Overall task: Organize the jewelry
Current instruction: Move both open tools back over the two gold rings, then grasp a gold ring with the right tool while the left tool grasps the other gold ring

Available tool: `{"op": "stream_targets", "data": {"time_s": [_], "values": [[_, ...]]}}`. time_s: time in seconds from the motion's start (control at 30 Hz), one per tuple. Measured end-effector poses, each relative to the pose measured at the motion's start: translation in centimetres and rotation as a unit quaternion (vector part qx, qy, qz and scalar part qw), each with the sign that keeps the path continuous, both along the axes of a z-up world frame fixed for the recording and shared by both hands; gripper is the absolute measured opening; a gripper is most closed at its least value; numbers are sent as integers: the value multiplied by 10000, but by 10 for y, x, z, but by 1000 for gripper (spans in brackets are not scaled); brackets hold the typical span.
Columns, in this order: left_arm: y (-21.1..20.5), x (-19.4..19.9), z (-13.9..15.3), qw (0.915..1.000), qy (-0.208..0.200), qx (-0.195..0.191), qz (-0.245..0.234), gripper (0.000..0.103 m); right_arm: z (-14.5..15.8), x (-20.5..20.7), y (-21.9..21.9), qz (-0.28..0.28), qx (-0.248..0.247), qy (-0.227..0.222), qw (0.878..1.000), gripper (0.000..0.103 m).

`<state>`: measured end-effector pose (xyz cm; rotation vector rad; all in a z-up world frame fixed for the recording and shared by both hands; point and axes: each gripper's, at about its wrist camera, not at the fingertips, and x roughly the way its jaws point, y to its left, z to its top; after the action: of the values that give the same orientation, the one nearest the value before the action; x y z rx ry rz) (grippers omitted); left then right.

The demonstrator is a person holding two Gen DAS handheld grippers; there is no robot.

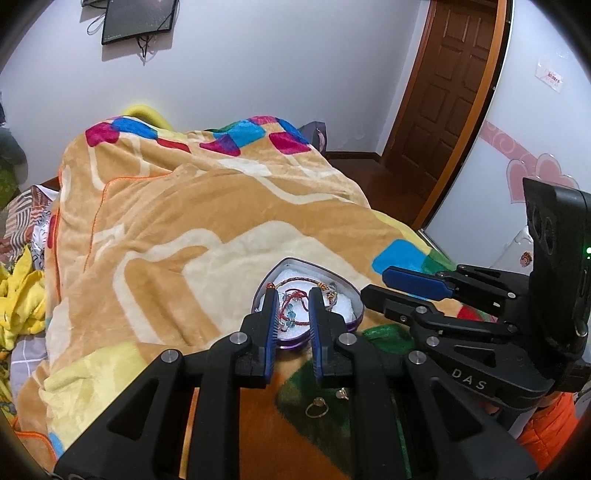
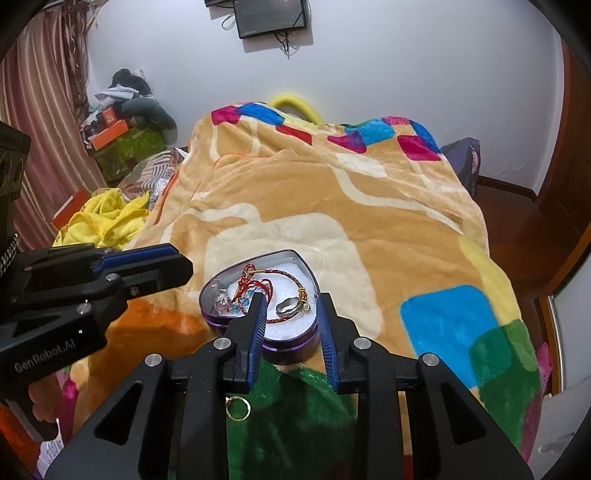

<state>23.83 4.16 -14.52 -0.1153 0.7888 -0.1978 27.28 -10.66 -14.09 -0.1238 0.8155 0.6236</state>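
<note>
Here, one heart tin (image 2: 295, 334), two gold rings (image 1: 317, 409), two parted grippers (image 1: 293, 295).

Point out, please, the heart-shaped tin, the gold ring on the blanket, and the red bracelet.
heart-shaped tin (image 2: 295, 341), right wrist view, its purple side wall.
gold ring (image 1: 317, 408), left wrist view, its band.
red bracelet (image 2: 255, 281), right wrist view, its red cord.

A patterned blanket (image 1: 192, 206) covers the bed, a monitor (image 2: 272, 16) hangs on the wall, and yellow clothing (image 2: 107, 219) lies beside.
</note>
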Motion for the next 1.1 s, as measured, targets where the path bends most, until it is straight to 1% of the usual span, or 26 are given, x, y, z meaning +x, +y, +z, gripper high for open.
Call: {"op": "stream_targets", "data": {"time_s": [0.07, 0.23, 0.47, 0.63, 0.9, 1.1], "values": [[0, -4, 4, 10000, -17, 27, 3, 14, 5, -4, -2, -3, 0, -56, 10000, 25], [0, -17, 11, 9999, -58, 81, 19, 21, 15, -14, -5, -17, 17, -186, 9998, 25], [2, -39, 13, 9998, -33, 179, 79, 22, 17, -31, -8, 23, -30, -195, 9998, 26], [7, -50, 5, 9997, 108, 163, 136, 22, 6, -38, -6, 74, -128, -52, 9999, 26], [12, -60, -24, 9986, 504, 88, 142, 22, -32, -48, 6, 260, -398, 432, 9979, 27], [14, -65, -41, 9973, 726, -36, 145, 22, -49, -52, 20, 474, -588, 636, 9951, 27]]}}
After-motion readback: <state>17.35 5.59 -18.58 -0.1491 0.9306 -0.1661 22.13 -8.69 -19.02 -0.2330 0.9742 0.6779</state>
